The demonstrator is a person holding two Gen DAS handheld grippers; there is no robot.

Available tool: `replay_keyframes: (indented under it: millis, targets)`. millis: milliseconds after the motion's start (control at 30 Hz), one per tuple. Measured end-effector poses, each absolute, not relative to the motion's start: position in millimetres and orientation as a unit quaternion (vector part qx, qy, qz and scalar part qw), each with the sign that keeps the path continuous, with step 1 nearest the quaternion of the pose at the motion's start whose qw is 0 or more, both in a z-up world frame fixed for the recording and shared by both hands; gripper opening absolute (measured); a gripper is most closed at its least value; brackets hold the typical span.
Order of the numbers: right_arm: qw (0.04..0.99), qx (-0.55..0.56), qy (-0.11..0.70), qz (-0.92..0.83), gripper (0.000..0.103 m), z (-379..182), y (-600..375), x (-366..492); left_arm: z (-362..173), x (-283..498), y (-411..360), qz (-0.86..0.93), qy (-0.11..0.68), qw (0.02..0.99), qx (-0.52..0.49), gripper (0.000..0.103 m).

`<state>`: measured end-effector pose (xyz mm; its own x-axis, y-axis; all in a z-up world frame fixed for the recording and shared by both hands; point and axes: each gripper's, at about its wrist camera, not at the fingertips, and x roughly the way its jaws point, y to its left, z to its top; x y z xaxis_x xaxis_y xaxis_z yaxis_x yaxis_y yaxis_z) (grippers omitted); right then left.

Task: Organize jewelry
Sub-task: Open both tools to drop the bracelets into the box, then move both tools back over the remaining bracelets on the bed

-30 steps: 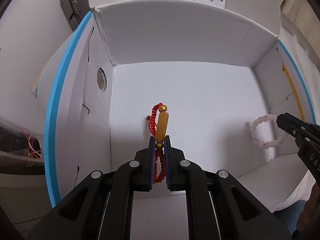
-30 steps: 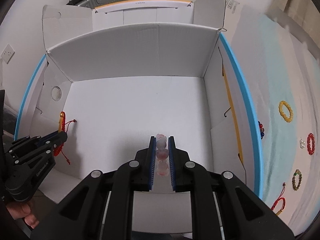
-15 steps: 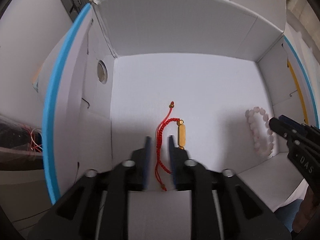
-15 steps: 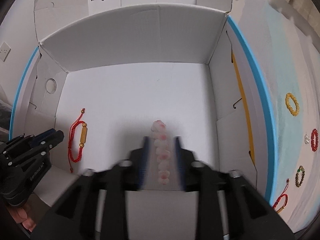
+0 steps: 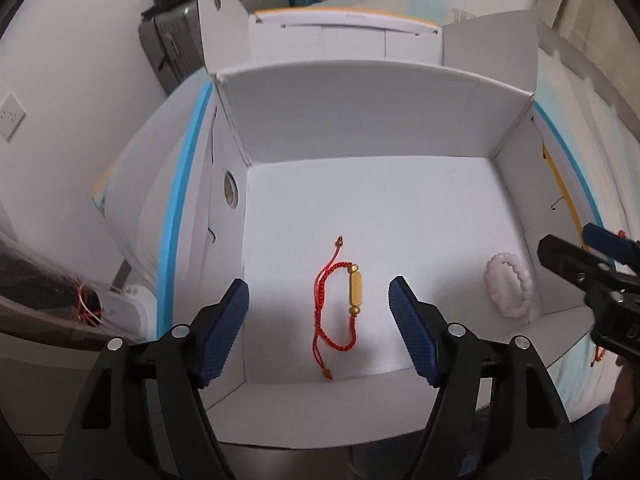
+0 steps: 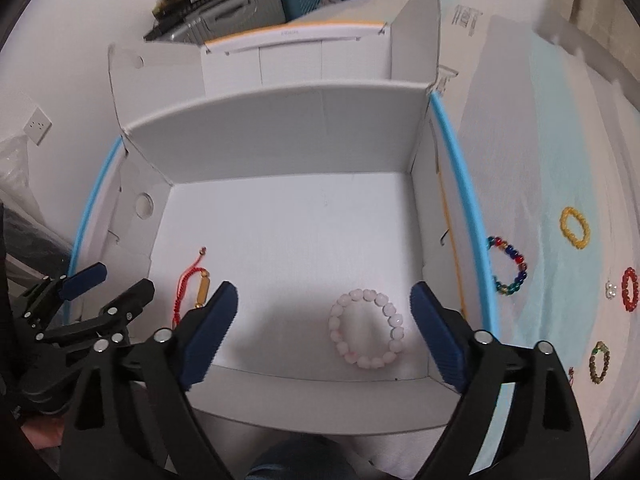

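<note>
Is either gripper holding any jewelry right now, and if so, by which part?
Nothing is held. Both jaws stand open; the red cord bracelet and pink bead bracelet lie in the box.

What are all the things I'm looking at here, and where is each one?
White cardboard box: 1, white, open, in the middle.
Red cord bracelet: 1, red with a gold bar, on the box floor, left.
Pink bead bracelet: 1, pale pink, on the box floor, right.
Multicoloured bead bracelet: 1, blue, red and green, on the cloth by the box's right wall.
Yellow bead bracelet: 1, yellow, on the cloth.
Red bead bracelet: 1, red, far right.
Brown bead bracelet: 1, brown-green, lower right.
Suitcases: several, grey and teal, behind the box.
Left hand-held gripper: 1, black, blue pads, open.
Right hand-held gripper: 1, same, open.
</note>
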<state>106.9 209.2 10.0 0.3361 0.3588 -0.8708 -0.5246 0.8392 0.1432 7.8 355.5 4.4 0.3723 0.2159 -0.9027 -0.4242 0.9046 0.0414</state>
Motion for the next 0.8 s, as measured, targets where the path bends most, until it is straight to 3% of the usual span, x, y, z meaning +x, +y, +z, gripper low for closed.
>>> replay_keyframes:
  millis: [67,267,800]
  targets:
    - [0.82,-0.079,0.498,0.272,0.093,16.9,202.5,105.0,8.2,7.4,352.0,0.19,0.522,0.825,-0.1,0.079]
    - [0.835,-0.066,0.478,0.264,0.095,36.2,180.5,103.6,20.3,3.7,342.6,0.186,0.507,0.837,-0.087,0.09]
    - [0.863,-0.054,0.449,0.224,0.095,65.4,105.5,101.5,44.2,9.6,281.5,0.138,0.484,0.862,-0.064,0.097]
